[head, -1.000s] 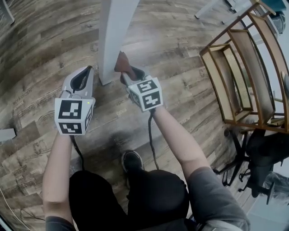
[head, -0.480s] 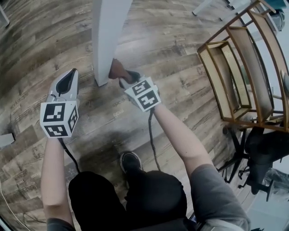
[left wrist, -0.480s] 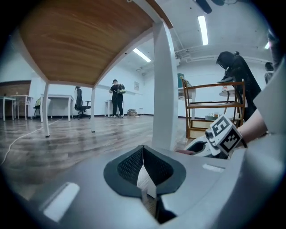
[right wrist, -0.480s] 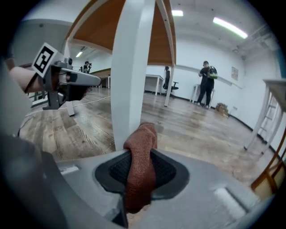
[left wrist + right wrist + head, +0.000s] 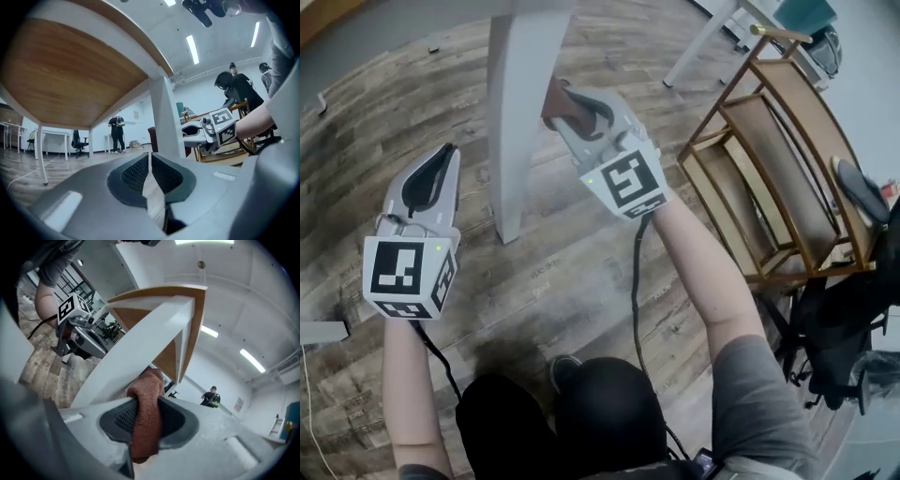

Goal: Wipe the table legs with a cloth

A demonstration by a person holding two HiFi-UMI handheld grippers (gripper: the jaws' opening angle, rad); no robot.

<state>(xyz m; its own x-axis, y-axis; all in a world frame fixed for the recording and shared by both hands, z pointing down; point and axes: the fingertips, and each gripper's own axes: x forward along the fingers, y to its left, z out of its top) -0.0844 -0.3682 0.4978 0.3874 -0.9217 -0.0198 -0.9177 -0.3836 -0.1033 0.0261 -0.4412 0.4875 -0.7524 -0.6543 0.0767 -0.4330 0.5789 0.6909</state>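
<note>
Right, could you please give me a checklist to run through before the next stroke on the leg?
1. Cloth gripped: ok, the right gripper is shut on it.
2. Cloth on leg: ok, it meets the leg's side, high up.
3. Left gripper clear: ok, shut, empty, apart from the leg.
4. Cable clear of the leg: ok.
5. Leg clean lower down: cannot tell.

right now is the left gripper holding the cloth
No, the left gripper has its jaws together with nothing between them, while the brown cloth is clamped in the right gripper.
</note>
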